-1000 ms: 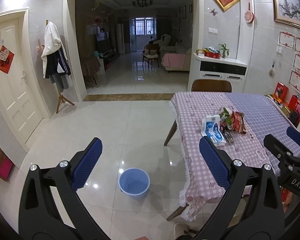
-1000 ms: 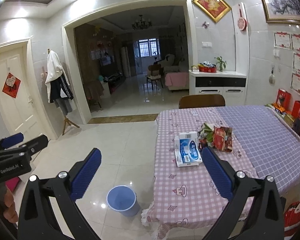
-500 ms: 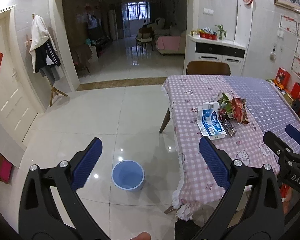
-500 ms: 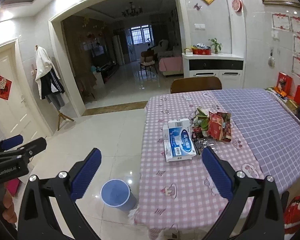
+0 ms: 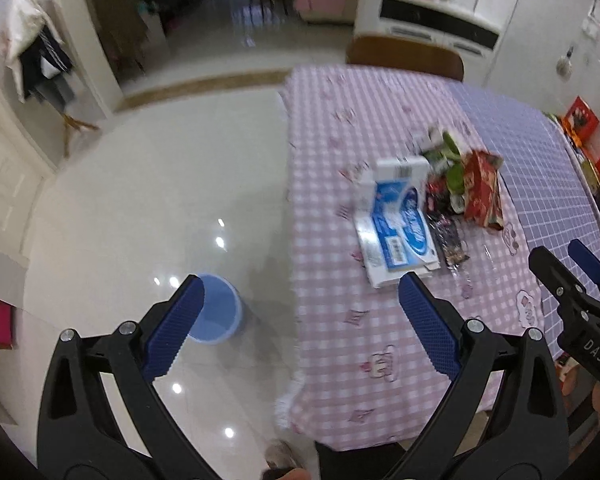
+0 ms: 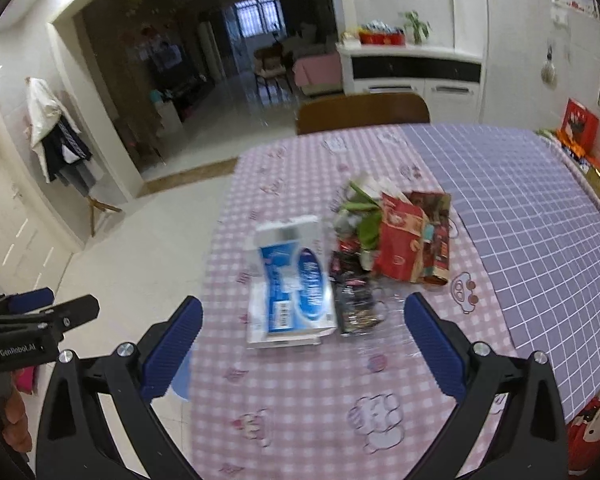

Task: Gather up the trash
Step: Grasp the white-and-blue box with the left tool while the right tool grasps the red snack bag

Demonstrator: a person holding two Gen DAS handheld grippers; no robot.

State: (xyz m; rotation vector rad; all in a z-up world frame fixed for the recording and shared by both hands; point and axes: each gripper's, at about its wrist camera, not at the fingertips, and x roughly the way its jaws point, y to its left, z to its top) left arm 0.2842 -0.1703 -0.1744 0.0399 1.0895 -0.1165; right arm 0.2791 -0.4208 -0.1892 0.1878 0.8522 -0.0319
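A flattened white and blue box (image 5: 396, 224) (image 6: 292, 280) lies on the pink checked tablecloth (image 5: 340, 340) (image 6: 300, 400). Beside it is a pile of trash: a red wrapper (image 5: 482, 188) (image 6: 404, 236), green wrappers (image 6: 364, 220) and a dark wrapper (image 5: 448, 236) (image 6: 354, 300). A blue bin (image 5: 216, 312) stands on the floor left of the table; in the right wrist view only its edge (image 6: 182, 380) shows. My left gripper (image 5: 300, 320) is open and empty above the table's left edge. My right gripper (image 6: 302, 340) is open and empty, hovering short of the box.
A brown chair (image 6: 362, 112) stands at the table's far end, before a white cabinet (image 6: 412, 68). Red boxes (image 6: 580, 124) sit at the table's far right. A coat rack (image 6: 60, 136) stands by the left wall. The right gripper shows in the left view (image 5: 572, 280).
Both grippers have moved forward and tilted down toward the table. The box and trash pile are nearer and larger. Both stay open.
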